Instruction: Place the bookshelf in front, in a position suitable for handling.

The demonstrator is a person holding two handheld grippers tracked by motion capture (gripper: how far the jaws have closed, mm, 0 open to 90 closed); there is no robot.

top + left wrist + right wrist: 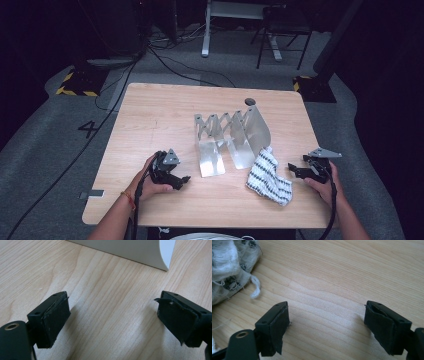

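Note:
A folding metal rack (230,135) with several shiny plates stands in the middle of the wooden table (150,115). A white cloth with black dots (268,176) lies crumpled at the rack's front right corner. My left gripper (181,181) rests near the front left, open, with bare wood between its jaws (112,315); one rack plate's corner (140,252) lies just ahead. My right gripper (294,170) is open to the right of the cloth, apart from it. The cloth's frayed edge (232,267) sits beyond its left jaw.
A dark round hole (250,102) marks the table behind the rack. Beyond the table lie floor cables (170,65), a white desk leg (206,30) and a black chair (282,30). Yellow-black hazard blocks (75,82) sit on the grey floor.

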